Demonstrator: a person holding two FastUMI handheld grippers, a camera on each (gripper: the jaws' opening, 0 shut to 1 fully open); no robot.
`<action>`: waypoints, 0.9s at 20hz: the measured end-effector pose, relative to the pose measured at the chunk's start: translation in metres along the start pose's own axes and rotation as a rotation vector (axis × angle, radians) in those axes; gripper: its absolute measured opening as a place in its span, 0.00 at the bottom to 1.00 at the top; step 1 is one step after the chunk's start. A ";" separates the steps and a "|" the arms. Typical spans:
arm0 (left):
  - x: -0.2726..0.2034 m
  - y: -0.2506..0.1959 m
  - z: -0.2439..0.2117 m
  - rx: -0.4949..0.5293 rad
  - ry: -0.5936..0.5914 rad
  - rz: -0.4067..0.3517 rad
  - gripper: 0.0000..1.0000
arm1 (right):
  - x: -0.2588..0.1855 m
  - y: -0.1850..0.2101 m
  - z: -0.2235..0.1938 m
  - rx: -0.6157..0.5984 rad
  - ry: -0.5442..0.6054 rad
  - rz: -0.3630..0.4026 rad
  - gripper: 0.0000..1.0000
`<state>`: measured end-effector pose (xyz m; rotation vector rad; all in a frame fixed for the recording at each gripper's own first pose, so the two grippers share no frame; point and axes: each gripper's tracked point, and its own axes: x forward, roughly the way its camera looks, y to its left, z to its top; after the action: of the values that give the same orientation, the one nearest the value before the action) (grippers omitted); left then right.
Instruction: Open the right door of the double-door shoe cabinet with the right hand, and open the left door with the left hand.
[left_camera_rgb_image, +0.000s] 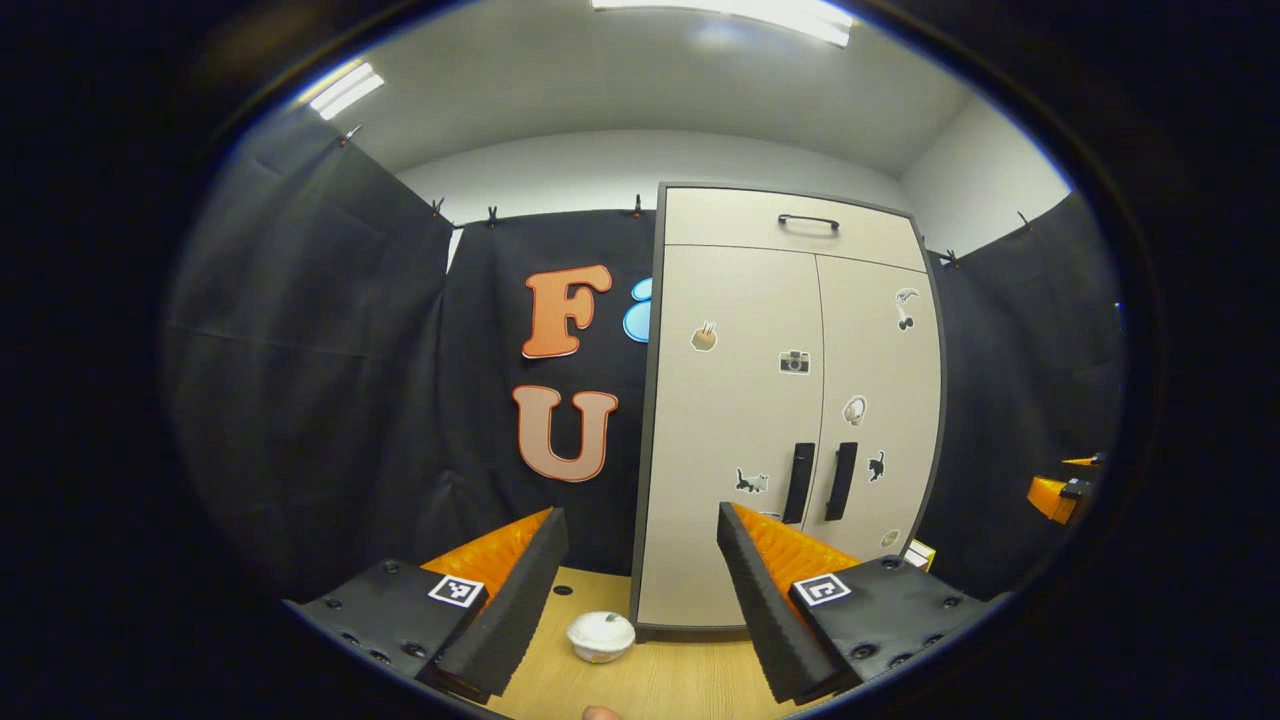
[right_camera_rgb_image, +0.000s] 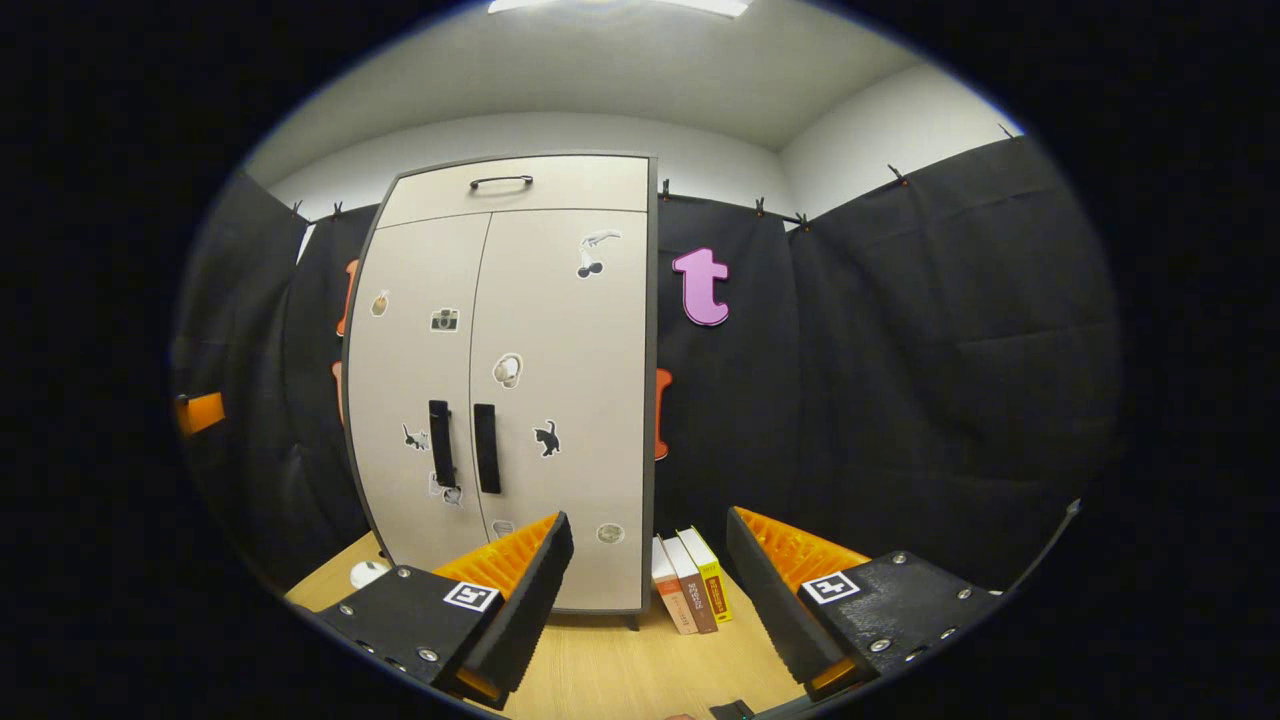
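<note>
A tall beige shoe cabinet (left_camera_rgb_image: 760, 400) with stickers stands upright on the wooden table, both doors closed. Its left door handle (left_camera_rgb_image: 798, 483) and right door handle (left_camera_rgb_image: 841, 480) are dark vertical bars side by side. In the right gripper view the cabinet (right_camera_rgb_image: 520, 380) shows its left handle (right_camera_rgb_image: 440, 443) and right handle (right_camera_rgb_image: 486, 448). My left gripper (left_camera_rgb_image: 640, 580) is open, well short of the cabinet and left of the handles. My right gripper (right_camera_rgb_image: 648, 575) is open too, held back from the cabinet, right of the handles. Part of the other gripper (left_camera_rgb_image: 1060, 495) shows at the far right.
A small white bowl (left_camera_rgb_image: 601, 636) sits on the table (left_camera_rgb_image: 650, 680) in front of the cabinet's left corner. Three books (right_camera_rgb_image: 690, 590) stand against the cabinet's right side. A top drawer with a handle (left_camera_rgb_image: 808, 221) tops the cabinet. Black cloth walls surround the booth.
</note>
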<state>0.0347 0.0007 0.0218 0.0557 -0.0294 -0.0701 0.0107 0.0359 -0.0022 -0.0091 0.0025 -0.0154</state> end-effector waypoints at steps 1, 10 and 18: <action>0.001 -0.001 -0.001 -0.003 0.003 -0.004 0.97 | 0.004 0.008 0.000 0.001 0.000 0.009 0.94; -0.003 0.008 -0.005 0.008 0.014 -0.018 0.96 | 0.055 0.087 -0.014 0.015 0.043 0.105 0.94; -0.001 0.036 -0.010 0.001 0.020 0.004 0.96 | 0.128 0.146 -0.030 0.018 0.063 0.121 0.95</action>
<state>0.0365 0.0369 0.0142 0.0577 -0.0099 -0.0652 0.1404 0.1795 -0.0339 0.0098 0.0656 0.1052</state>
